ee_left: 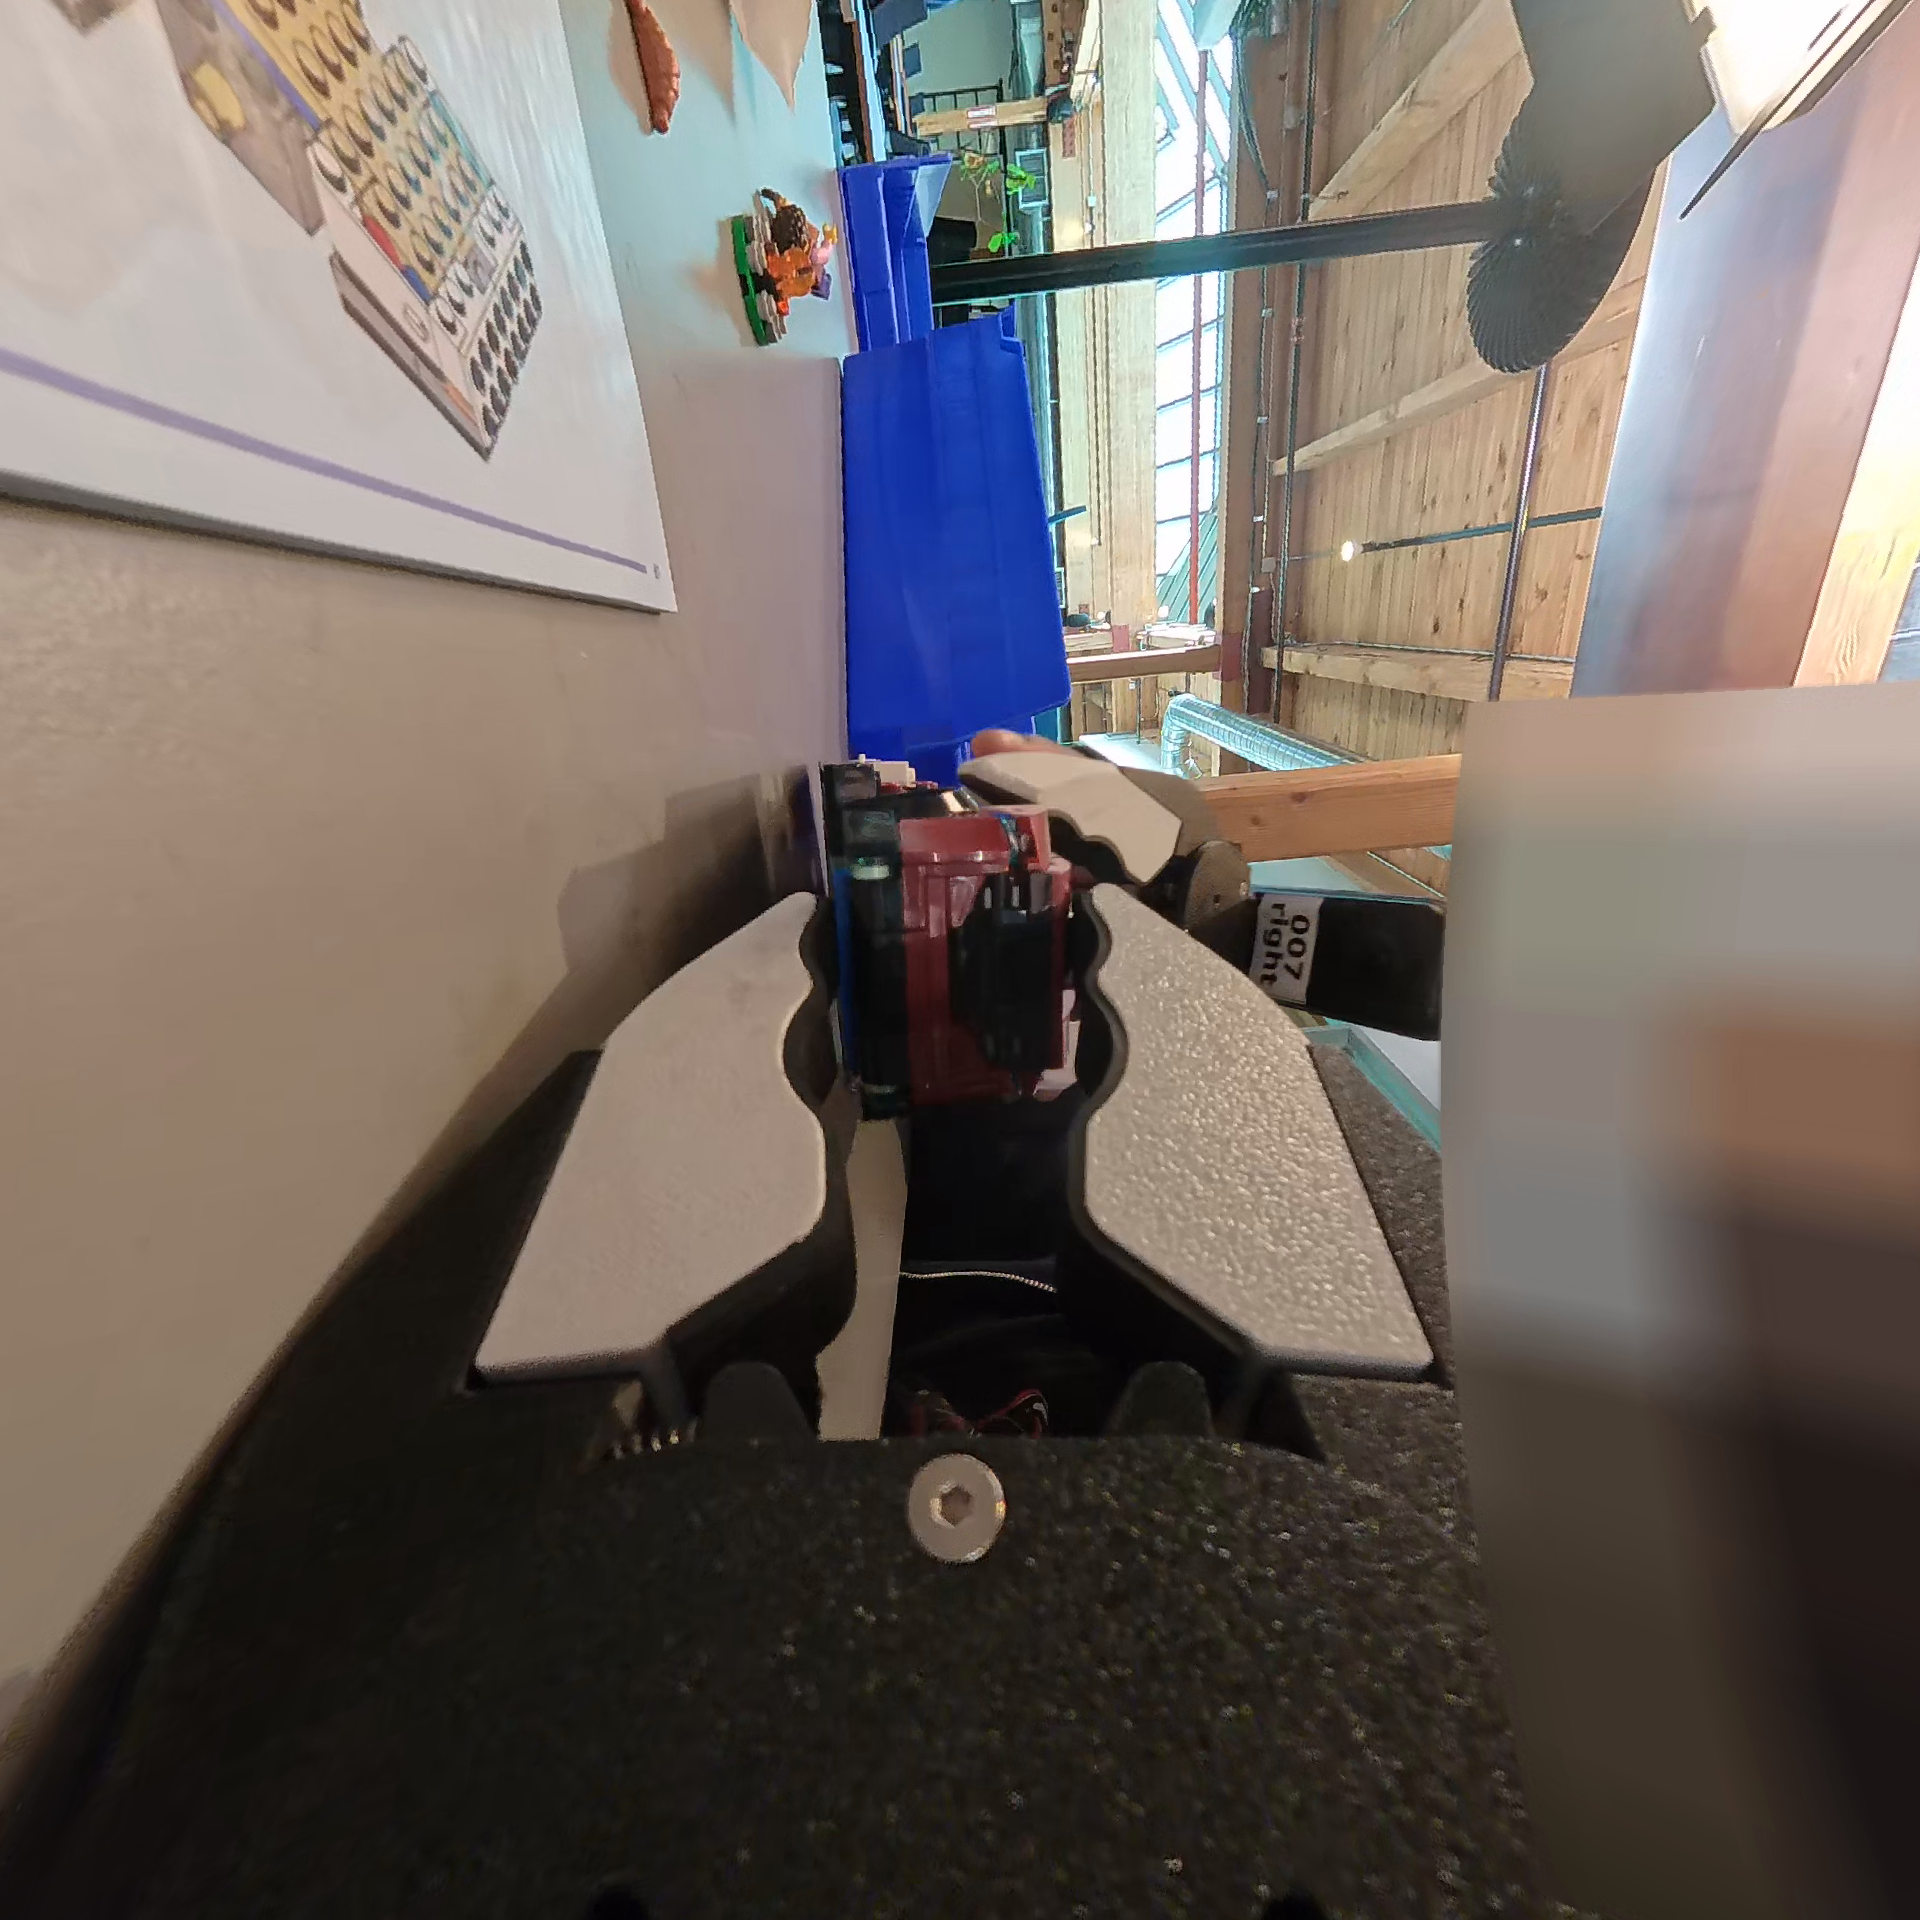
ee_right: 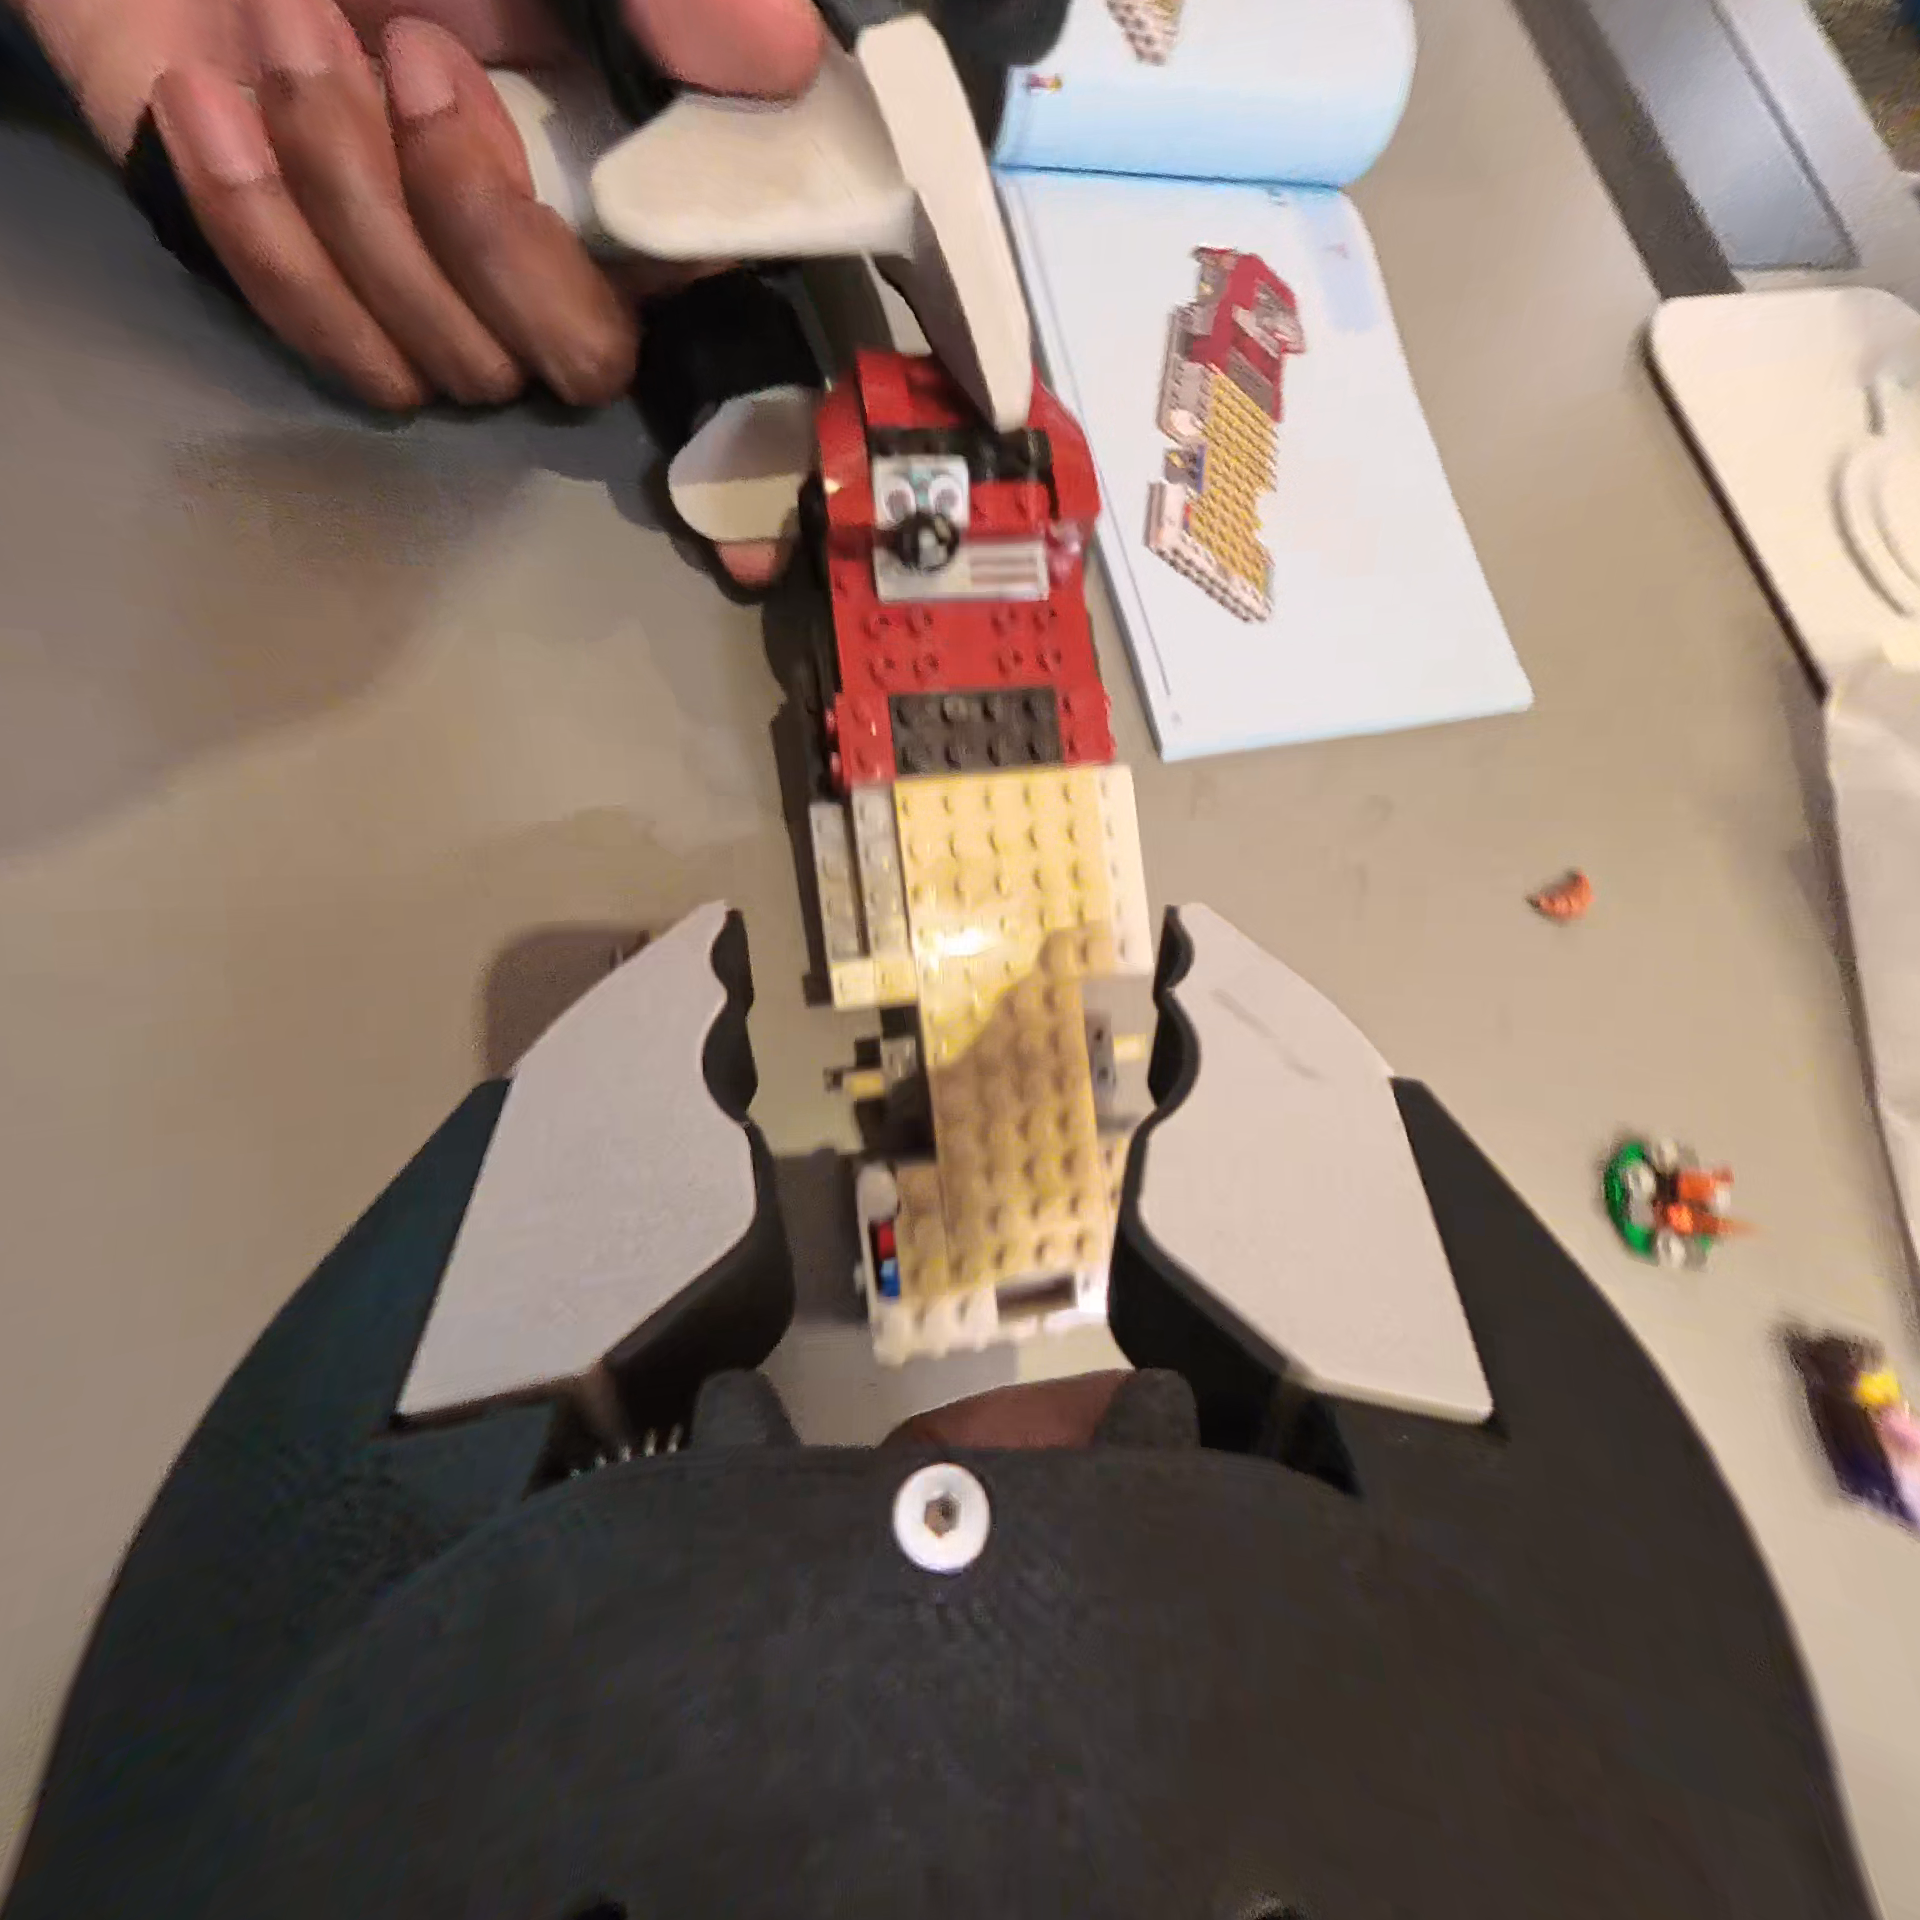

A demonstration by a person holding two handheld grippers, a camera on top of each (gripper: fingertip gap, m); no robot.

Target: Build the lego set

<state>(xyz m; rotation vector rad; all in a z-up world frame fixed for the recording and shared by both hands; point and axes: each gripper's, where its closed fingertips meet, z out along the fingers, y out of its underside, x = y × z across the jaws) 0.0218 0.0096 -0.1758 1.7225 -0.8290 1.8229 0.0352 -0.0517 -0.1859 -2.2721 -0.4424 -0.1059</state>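
A long brick model, dark red at one end and tan at the other, lies over the grey table. My left gripper is shut on its red end, with both pads against its sides. In the right wrist view the left gripper shows at the far end, held by a hand. My right gripper is open with its fingers on either side of the tan end. A gap shows at its left pad. One of its fingers shows behind the model in the left wrist view.
An open instruction booklet lies to the right of the model. Blue bins stand beyond it. A small green and orange build, an orange piece and a dark piece lie at the right. A white tray sits at the right edge. About 8 centimetres separates my left fingertips from my right. The orange piece lies around 15 centimetres away from my right fingertips.
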